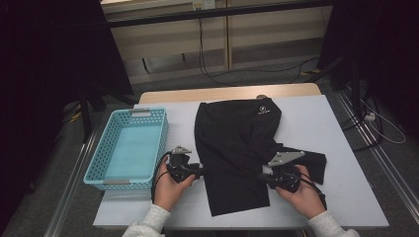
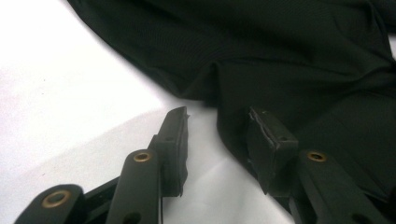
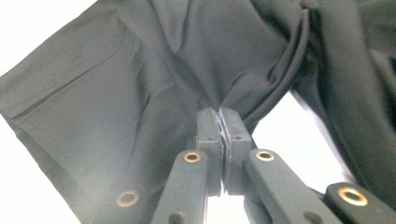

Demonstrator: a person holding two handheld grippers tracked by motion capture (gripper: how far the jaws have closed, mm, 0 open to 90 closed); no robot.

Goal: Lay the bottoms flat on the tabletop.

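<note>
A blue basket (image 1: 126,150) is sitting at the bench's (image 1: 341,163) left. Beside it, the left claw (image 2: 217,135) is standing open, one jaw touching the shorts' (image 1: 237,143) edge. The black shorts are lying mid-bench. The right claw (image 3: 219,123) is pinching a fold of their cloth.

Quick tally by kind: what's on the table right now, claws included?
Black garment: 1
Blue basket: 1
Claws: 2, left claw open at the garment's edge, right claw shut on the garment
Total: 4
</note>
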